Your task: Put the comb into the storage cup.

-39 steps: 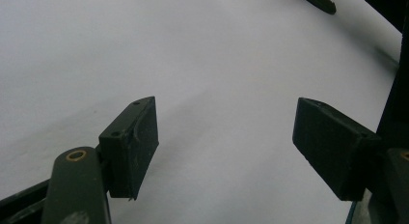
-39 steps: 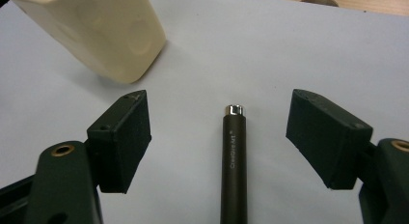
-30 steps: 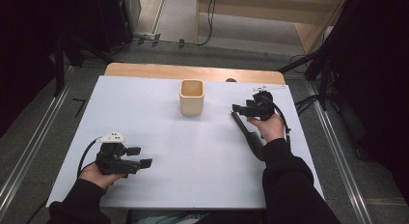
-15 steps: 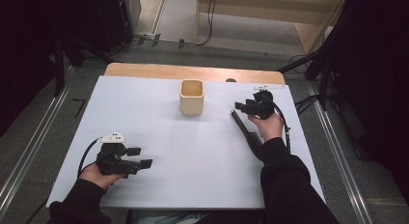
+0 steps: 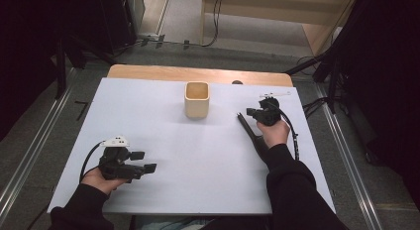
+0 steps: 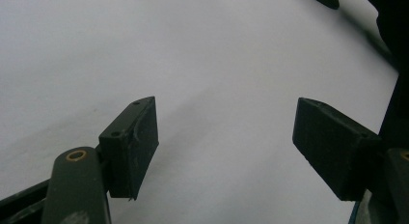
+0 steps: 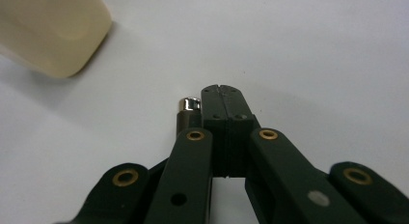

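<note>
Pen (image 7: pixel 189 109) pinched in right gripper (image 7: pixel 223 94), beside cup (image 7: pixel 53 33).

A slim dark pen (image 5: pixel 249 132) with a silver tip (image 7: pixel 189 104) lies on the white table (image 5: pixel 198 155), right of the beige cup (image 5: pixel 196 98).

One cup (image 5: pixel 196 99), one pen (image 5: pixel 250 134) (dark), two claws (image 5: pixel 149 167) (image 5: pixel 249 112).
</note>
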`<state>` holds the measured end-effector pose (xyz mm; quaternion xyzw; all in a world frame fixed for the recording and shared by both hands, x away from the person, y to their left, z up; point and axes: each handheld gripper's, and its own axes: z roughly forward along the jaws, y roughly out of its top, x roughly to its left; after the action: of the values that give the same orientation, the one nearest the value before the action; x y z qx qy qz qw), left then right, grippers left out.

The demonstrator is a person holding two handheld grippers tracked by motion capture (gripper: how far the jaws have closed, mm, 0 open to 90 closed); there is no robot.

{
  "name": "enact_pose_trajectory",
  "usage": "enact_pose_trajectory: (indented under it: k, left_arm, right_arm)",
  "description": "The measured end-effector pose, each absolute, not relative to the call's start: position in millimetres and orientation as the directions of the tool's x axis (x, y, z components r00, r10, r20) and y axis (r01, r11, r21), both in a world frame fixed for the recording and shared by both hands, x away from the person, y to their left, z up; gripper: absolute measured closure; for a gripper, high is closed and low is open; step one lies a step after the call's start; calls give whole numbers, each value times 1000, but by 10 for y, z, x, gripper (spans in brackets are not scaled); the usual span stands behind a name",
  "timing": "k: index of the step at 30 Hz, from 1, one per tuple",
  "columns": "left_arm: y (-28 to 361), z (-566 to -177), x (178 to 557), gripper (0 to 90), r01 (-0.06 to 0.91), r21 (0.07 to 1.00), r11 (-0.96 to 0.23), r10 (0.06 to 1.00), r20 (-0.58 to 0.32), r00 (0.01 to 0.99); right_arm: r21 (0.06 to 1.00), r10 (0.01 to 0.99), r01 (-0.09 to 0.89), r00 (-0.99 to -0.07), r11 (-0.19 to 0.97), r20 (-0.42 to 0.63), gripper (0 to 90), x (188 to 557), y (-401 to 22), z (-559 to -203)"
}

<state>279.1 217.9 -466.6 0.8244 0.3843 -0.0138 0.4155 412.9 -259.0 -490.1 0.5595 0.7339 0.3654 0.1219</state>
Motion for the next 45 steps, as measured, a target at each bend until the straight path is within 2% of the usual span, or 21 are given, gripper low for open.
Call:
enact_pose_trajectory:
  k: [16,45]
  left_arm:
    - [2176,-4666,2788,250,642,672,-368,621,-336,708]
    - [2185,-4661,2784,250,640,675,-367,618,-337,710]
  right_arm:
    - [600,905,787,-351,144,242,877,4161,-2523,-5017]
    - [572,867,786,-436,236,241,877,4101,-2241,-5048]
